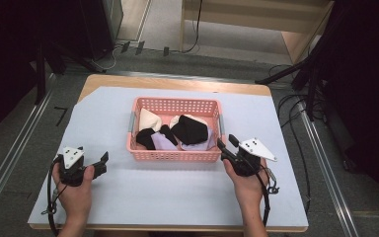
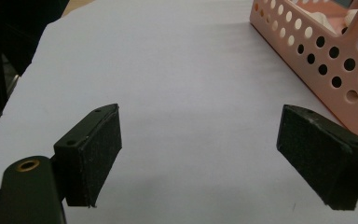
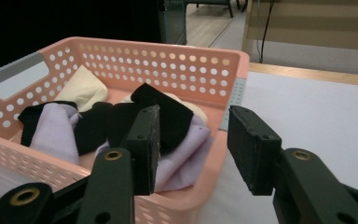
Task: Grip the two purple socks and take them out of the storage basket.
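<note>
A pink perforated basket point(image 1: 170, 155) stands at the middle of the table and holds folded cloth pieces: a cream one point(image 1: 149, 120), a black one point(image 1: 190, 130) and a lavender one point(image 1: 164, 143). My right gripper point(image 1: 227, 141) is open at the basket's near right corner. In the right gripper view its jaws point(image 3: 196, 116) straddle the basket wall point(image 3: 216, 149), one over the black cloth point(image 3: 170, 114), the other outside. My left gripper point(image 1: 102, 164) is open over bare table, left of the basket. Nothing lies between its jaws point(image 2: 200, 121), and the basket point(image 2: 326, 60) is to their right.
A pale blue sheet point(image 1: 177, 187) covers the wooden table point(image 1: 177, 83). Dark stands and cables point(image 1: 296, 108) ring the table on the floor. Metal rails point(image 1: 10, 158) run along both sides. A wide strip of sheet lies between the basket and the near edge.
</note>
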